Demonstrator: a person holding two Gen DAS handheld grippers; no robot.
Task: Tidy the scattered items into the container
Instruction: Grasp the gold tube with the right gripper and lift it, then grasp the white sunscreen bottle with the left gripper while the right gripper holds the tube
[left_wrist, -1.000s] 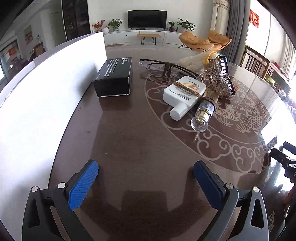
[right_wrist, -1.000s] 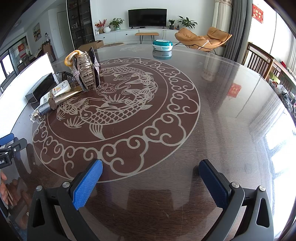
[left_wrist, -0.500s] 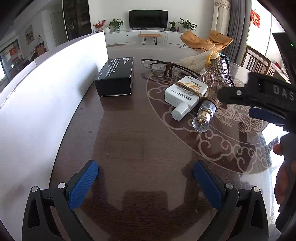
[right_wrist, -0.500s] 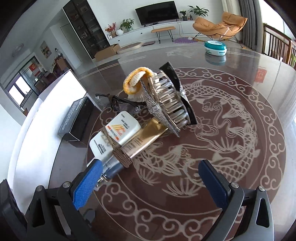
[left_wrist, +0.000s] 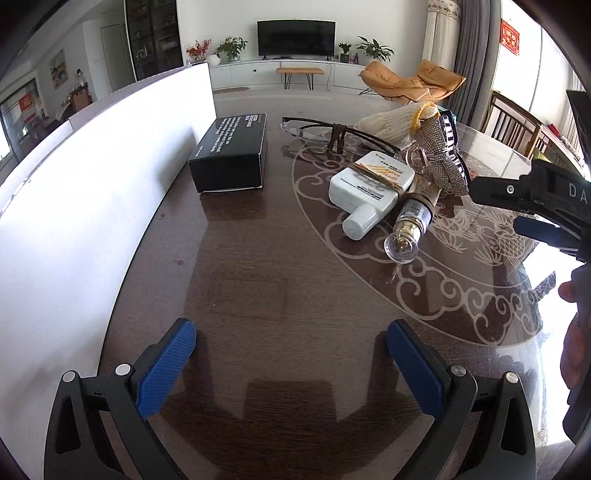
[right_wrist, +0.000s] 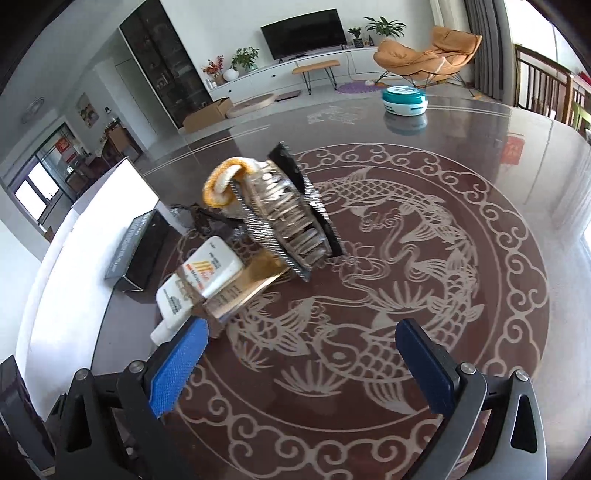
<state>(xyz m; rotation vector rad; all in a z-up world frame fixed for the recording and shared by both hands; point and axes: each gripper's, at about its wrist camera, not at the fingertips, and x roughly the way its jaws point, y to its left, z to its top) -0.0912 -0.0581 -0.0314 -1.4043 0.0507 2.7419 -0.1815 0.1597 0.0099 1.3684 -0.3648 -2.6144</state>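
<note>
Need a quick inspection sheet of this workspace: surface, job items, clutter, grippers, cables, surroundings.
Surface: glossy dark table with a pale fish-and-scroll inlay, strong reflections.
Job's things: black box beside the white container wall; glasses; white bottle lying flat; clear-capped gold bottle touching it; rhinestone hair clip; knit glove.
Clutter: teal round tin at the far side, apart from the pile.
Grippers: left gripper open, holding nothing, low over bare table; right gripper open, holding nothing, near the bottles.
Cables: nothing seen.
Surroundings: living room with TV, orange lounge chair, plants.
</note>
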